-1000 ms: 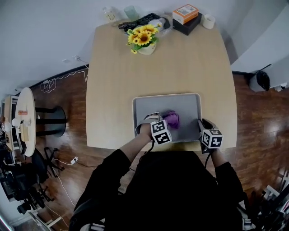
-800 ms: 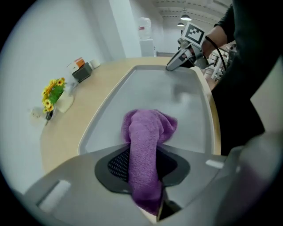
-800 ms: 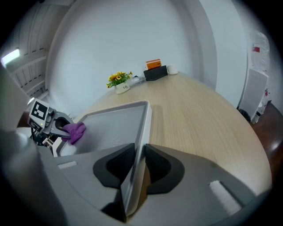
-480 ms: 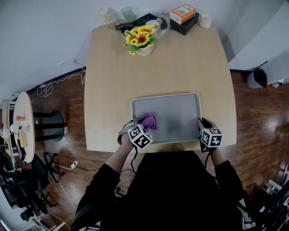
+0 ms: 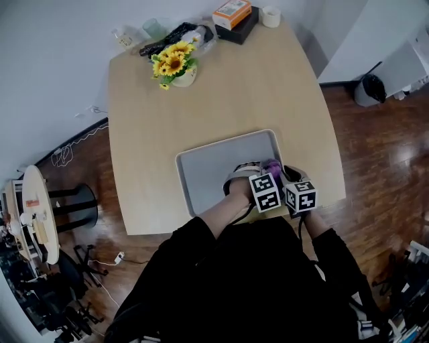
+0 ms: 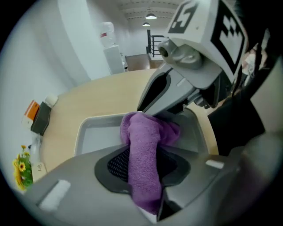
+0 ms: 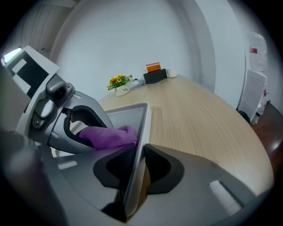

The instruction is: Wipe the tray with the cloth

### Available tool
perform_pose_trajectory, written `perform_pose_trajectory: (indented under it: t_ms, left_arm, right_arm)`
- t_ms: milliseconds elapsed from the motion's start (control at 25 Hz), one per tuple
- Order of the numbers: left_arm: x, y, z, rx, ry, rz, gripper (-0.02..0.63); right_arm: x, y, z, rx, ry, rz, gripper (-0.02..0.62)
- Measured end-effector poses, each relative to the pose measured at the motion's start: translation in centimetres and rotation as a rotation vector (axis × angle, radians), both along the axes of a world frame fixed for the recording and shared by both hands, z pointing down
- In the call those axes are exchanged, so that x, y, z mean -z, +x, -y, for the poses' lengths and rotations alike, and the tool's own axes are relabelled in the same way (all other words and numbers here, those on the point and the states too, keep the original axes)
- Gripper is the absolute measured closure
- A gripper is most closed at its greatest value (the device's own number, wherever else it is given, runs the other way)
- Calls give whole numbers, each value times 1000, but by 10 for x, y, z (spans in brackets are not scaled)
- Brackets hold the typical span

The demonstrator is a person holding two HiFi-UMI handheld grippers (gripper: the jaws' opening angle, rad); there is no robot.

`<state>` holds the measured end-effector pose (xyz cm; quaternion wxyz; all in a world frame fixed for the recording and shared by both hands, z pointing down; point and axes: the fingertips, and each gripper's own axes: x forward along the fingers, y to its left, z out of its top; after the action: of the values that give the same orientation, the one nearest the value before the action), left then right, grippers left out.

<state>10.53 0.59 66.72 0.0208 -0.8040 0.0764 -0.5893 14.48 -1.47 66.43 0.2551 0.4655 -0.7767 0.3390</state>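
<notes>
A grey tray (image 5: 201, 169) lies near the front edge of the wooden table (image 5: 214, 100). My left gripper (image 5: 260, 173) is shut on a purple cloth (image 5: 272, 165) and presses it on the tray's right end. In the left gripper view the cloth (image 6: 143, 150) is bunched between the jaws, over the tray floor (image 6: 95, 134). My right gripper (image 5: 291, 175) is right beside the left one. It is shut on the tray's right rim (image 7: 143, 119), which runs between its jaws. The cloth (image 7: 108, 134) lies just inside that rim.
A vase of sunflowers (image 5: 173, 65), a stack of boxes (image 5: 231, 15), a roll of tape (image 5: 271, 16) and cups stand at the table's far edge. A round side table (image 5: 37, 214) and cables are on the floor at the left, a dark bin (image 5: 371, 89) at the right.
The left gripper dragged the cloth from the tray's middle to its left end, then across to the right end beside the right gripper. The right gripper kept its hold on the rim.
</notes>
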Motion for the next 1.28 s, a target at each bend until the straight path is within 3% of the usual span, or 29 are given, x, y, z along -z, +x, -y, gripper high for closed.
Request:
perform_pose_trajectory:
  t_ms: [160, 360, 520, 680, 800, 1000, 1080, 1280]
  left_arm:
    - [0, -4, -5, 30, -9, -44, 512]
    - [1, -48, -34, 53, -20, -40, 512]
    - [-1, -118, -59, 145, -33, -22, 512]
    - [-5, -213, -76, 215, -12, 70, 512]
    - [-6, -262, -84, 285, -28, 95, 512]
    - [-10, -271, -84, 336, -20, 111, 512]
    - [-6, -264, -87, 321, -15, 139, 512]
    - [-4, -254, -124, 230, -98, 153, 514]
  right_arm:
    - [0, 4, -1, 3, 1, 4, 518]
    - [0, 7, 0, 9, 1, 1, 518]
    - [0, 10, 1, 0, 10, 2, 518]
    - [-1, 7, 0, -3, 5, -13, 518]
    - [-1, 6, 0, -1, 0, -20, 518]
    - [-1, 3, -1, -10, -8, -34, 518]
    - [0, 3, -1, -17, -10, -38, 518]
    - [0, 0, -2, -23, -4, -29, 518]
